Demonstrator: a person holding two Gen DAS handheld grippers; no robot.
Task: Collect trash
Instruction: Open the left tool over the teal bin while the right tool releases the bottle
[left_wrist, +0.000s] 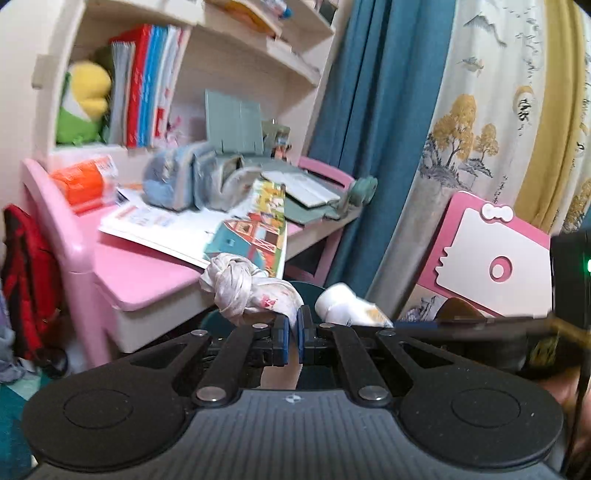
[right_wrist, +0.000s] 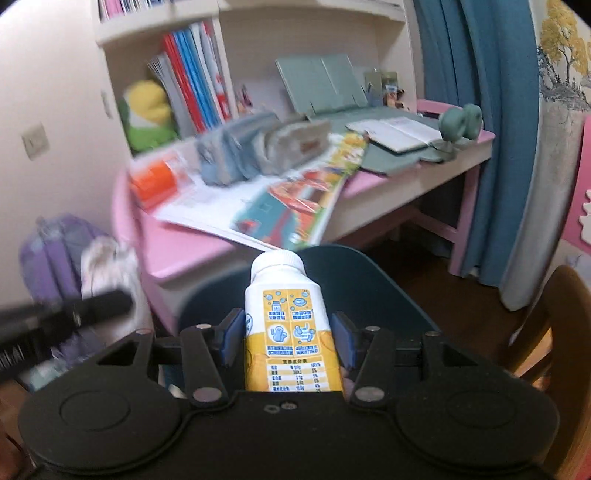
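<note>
Both grippers are loaded and held in front of the pink desk (right_wrist: 192, 254). The left gripper (left_wrist: 293, 325) has its blue pads pressed nearly together, pinching a knotted, stained white plastic bag (left_wrist: 243, 286) by a thin fold; the bulk of the bag hangs beyond the fingertips. The right gripper (right_wrist: 286, 334) is closed around a white-capped yellow drink carton (right_wrist: 284, 314), pads touching its two side faces, carton upright. A dark blue rounded bin (right_wrist: 354, 295) sits just beyond the carton, near the desk's front edge.

Risks, as judged:
- The bag is held by film alone; a swing could tear it or slip it free.
- The carton walls may buckle under squeeze and leak any residue.
- Both views are blurred, suggesting fast motion close to the open picture book (right_wrist: 291, 206) overhanging the desk edge; a clip could drag it off.
</note>
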